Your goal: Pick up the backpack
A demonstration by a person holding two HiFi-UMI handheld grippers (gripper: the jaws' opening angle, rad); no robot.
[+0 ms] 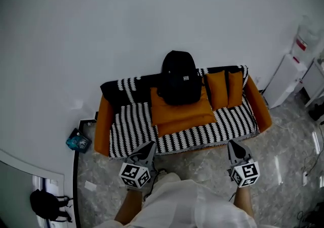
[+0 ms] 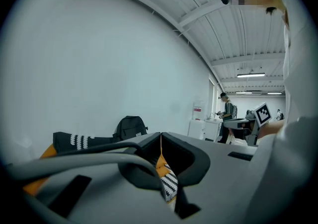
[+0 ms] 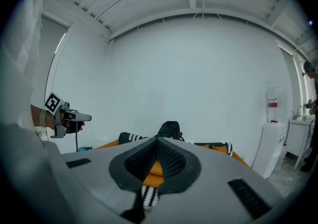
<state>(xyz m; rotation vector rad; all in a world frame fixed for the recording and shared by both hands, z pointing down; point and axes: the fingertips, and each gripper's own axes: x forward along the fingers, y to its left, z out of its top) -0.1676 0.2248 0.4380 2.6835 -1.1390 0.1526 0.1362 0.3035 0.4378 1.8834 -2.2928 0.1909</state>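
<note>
A black backpack stands upright on an orange cushion on the sofa, leaning against the white wall. It also shows in the left gripper view and in the right gripper view, well beyond the jaws. My left gripper hovers short of the sofa's front edge, shut and empty. My right gripper is level with it further right, also shut with nothing held. Both point toward the sofa, with jaws pressed together in their own views.
The sofa has orange arms and a black-and-white striped cover, with two small orange cushions at the back right. A blue object lies on the floor at the left. A white dispenser stands at the right. Another black bag sits at bottom left.
</note>
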